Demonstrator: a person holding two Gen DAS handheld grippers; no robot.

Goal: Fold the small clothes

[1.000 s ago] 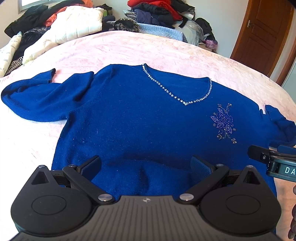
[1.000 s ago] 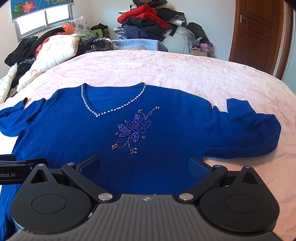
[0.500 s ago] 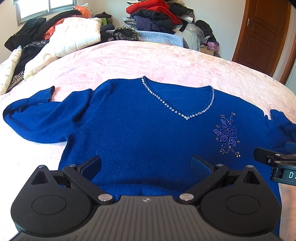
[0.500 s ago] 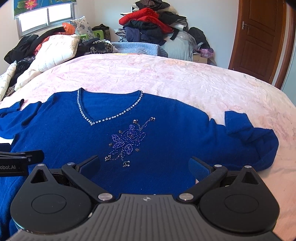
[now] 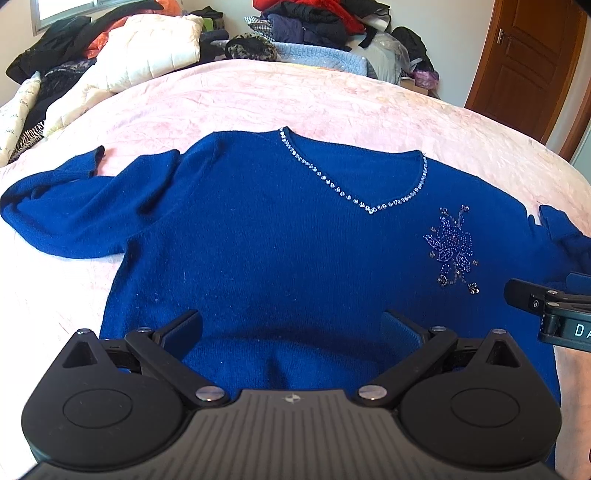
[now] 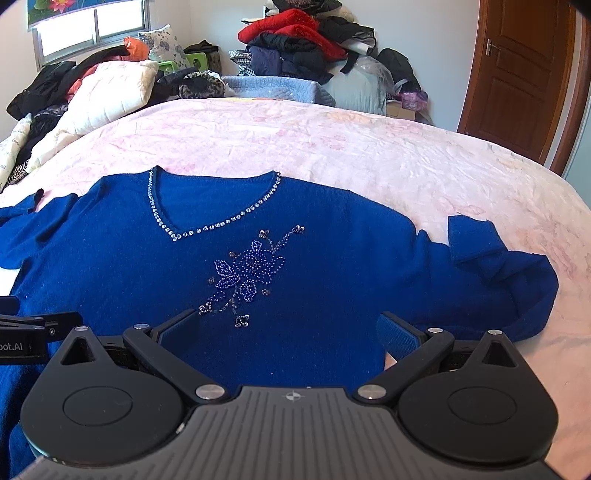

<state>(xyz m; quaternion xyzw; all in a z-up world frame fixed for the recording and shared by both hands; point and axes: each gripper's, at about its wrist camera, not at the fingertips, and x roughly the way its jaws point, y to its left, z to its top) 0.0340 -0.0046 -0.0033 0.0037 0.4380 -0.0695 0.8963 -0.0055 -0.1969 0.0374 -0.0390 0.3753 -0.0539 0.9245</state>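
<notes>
Left gripper [image 5: 291, 326]: fingers apart, over the hem of the blue sweater [image 5: 295, 243]. Right gripper [image 6: 288, 330]: fingers apart, near the beaded flower [image 6: 247, 273]. Sweater: spread face-up on pink bed [image 6: 332, 147]. Beyond: clothes pile [image 6: 295, 44].

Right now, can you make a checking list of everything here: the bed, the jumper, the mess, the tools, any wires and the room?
Surface: pink bedspread, wrinkled.
Job's things: blue jumper lying front up, not yet folded; sparkly neckline; bead flower; right sleeve doubled over on itself.
Clutter: clothes pile beyond the bed; white quilt at the far left.
Grippers: left tool open above the hem; right tool open above the hem.
Cables: nothing seen.
Surroundings: brown door, window.
</notes>
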